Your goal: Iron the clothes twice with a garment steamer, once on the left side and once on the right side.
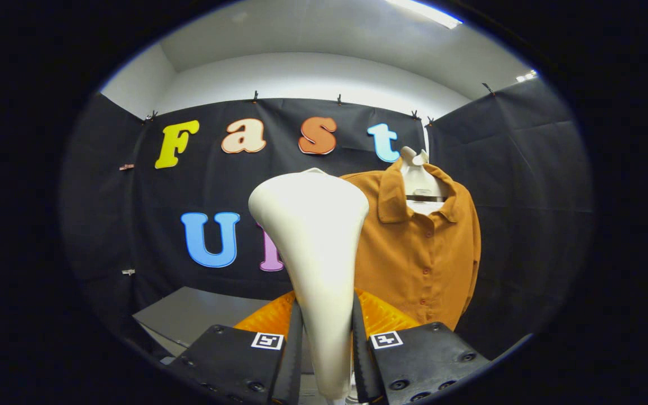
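Gripper view: jaws clamp white steamer (315, 242); orange shirt (419, 247) beyond.

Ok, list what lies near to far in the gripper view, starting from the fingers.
Fingers closed on the white steamer's handle → steamer head rising just ahead of them → orange shirt on its hanger beyond → black cloth wall behind it.

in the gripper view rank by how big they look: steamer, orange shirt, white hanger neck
1. orange shirt
2. steamer, held between the gripper fingers; nearness enlarges it, so the top two are unsure
3. white hanger neck
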Motion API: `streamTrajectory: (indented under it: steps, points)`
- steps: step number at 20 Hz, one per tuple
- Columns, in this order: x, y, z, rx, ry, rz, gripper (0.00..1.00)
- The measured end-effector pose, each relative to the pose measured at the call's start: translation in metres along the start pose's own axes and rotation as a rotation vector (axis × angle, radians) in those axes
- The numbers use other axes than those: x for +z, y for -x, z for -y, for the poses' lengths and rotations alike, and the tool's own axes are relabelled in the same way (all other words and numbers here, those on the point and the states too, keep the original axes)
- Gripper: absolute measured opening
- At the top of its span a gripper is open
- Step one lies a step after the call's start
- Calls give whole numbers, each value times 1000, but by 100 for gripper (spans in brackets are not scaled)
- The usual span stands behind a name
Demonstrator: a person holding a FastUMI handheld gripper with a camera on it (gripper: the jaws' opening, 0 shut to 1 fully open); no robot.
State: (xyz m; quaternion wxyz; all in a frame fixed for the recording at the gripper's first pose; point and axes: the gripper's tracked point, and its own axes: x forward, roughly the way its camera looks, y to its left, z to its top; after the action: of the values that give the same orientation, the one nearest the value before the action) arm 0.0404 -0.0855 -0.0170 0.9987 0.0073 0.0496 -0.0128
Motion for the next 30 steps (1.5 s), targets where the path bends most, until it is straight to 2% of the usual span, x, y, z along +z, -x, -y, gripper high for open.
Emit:
streamTrajectory:
  steps: [6, 10, 15, 30]
  points:
    - [3, 20, -71, 51, -22, 2, 41]
    - [2, 30, -96, 66, -11, 9, 41]
    - [3, 32, -109, 81, -13, 11, 41]
    - [7, 28, -105, 81, 5, 27, 41]
